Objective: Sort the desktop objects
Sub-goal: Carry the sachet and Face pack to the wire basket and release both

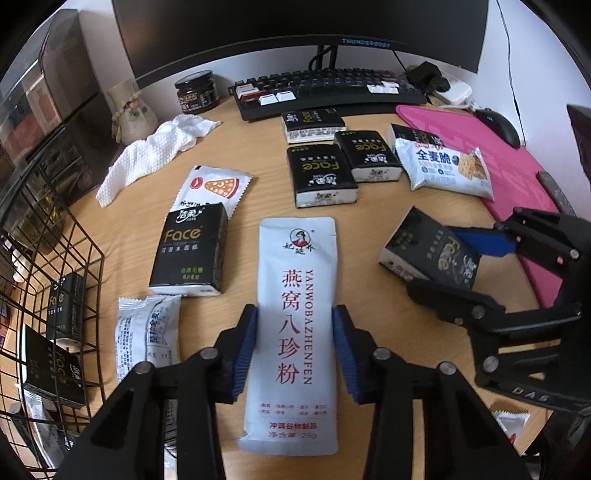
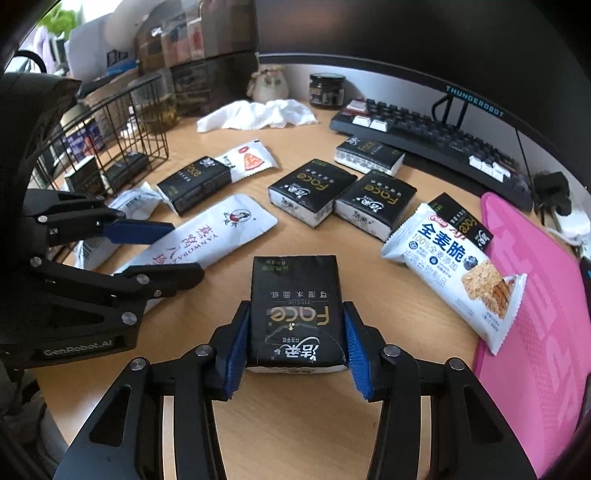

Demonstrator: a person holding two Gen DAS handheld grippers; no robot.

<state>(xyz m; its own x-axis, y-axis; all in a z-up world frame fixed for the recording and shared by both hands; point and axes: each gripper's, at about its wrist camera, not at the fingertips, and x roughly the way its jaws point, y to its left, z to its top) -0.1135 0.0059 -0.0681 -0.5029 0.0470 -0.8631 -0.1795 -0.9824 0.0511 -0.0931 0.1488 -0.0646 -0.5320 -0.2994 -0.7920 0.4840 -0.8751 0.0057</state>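
The black tissue pack (image 2: 295,314) lies flat on my wooden worktop (image 2: 295,424), near the pink mat (image 2: 535,332). My right hand-held gripper (image 2: 295,347) squeezes its two sides with blue pads. The long white powder packet (image 1: 297,325) lies further from the mat, and my left hand-held gripper (image 1: 295,350) pinches its edges. More black packs and white snack bags lie around it. A black wire basket (image 1: 55,277) stands furthest from the mat. Behind the mat sit a keyboard (image 1: 332,92), a big dark screen (image 1: 295,29) and a white wall.
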